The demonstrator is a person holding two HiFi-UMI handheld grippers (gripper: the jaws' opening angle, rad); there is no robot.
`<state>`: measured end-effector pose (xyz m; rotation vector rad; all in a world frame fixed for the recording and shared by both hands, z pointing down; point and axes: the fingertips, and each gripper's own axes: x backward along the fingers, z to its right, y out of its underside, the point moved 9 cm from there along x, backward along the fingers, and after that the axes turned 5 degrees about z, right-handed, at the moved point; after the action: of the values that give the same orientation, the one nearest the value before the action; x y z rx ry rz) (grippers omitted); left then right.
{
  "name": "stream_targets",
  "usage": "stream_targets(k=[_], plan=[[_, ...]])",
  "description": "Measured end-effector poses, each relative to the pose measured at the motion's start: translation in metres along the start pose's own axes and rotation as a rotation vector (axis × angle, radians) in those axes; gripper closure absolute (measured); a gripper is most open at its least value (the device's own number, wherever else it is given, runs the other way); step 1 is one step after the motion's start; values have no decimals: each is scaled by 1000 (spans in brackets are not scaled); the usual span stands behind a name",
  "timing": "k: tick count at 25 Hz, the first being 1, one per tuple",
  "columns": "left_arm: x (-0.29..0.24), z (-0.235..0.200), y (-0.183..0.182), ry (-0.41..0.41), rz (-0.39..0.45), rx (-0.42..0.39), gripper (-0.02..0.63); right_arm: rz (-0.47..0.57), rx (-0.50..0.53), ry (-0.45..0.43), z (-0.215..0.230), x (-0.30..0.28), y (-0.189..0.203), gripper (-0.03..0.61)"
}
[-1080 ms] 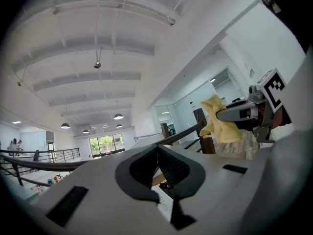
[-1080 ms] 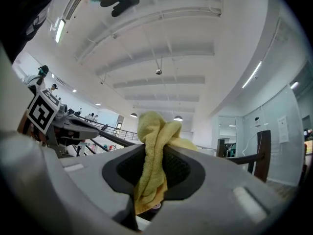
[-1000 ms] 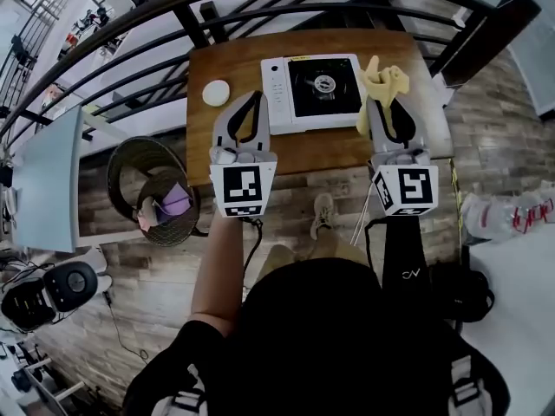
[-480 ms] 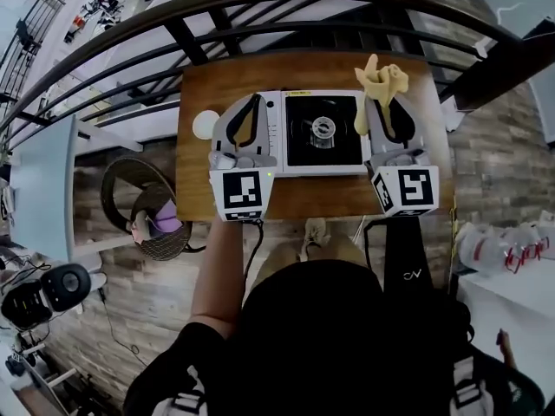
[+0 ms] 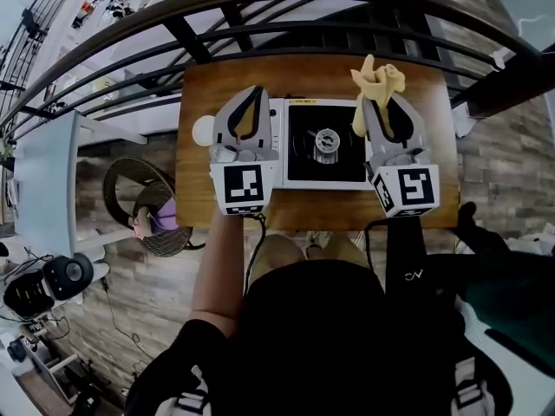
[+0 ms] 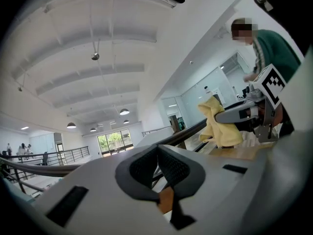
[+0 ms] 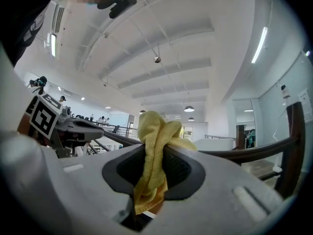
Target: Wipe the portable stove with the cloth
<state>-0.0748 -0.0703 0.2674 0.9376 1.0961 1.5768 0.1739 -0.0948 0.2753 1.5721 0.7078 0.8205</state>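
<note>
Your right gripper [image 5: 382,102] clamps the yellow cloth [image 5: 379,80] at the portable stove [image 5: 305,159] far right corner; your left gripper [image 5: 252,96] holds its jaws together.

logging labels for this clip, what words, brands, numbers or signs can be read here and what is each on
"CN", roughly: small white mark on the black sleeve, head view; uncertain.
Print on the yellow strip at the far edge of the white portable stove: too small to read.
Square markers on the left gripper and right gripper: patterns, no words.
No print on the yellow cloth.
</note>
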Motion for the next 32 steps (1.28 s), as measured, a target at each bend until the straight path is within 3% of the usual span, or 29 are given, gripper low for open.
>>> stream_targets(k=[9,13,18,21,27,32], plan=[[-15,-13,9,53,36,-2,604,-32,-20,-45,-18,-24,16,489],[-16,-21,24,64,15,44,604,-35,-9,-28,-26,-33,19,489],[-20,-37,39,98,9,28,604,-96,-11,-7,-39,-48,30,488],[-24,-34,55,93,-30,60,604,-128,-20,-19,-40,-55,45,488],[-22,-57,77,115,-45,70,604,-189,-27,-137,-73,-98,62,488],[-23,-82,93,148,-43,86,604,-323,-73,-315,-106,-149,85,488]])
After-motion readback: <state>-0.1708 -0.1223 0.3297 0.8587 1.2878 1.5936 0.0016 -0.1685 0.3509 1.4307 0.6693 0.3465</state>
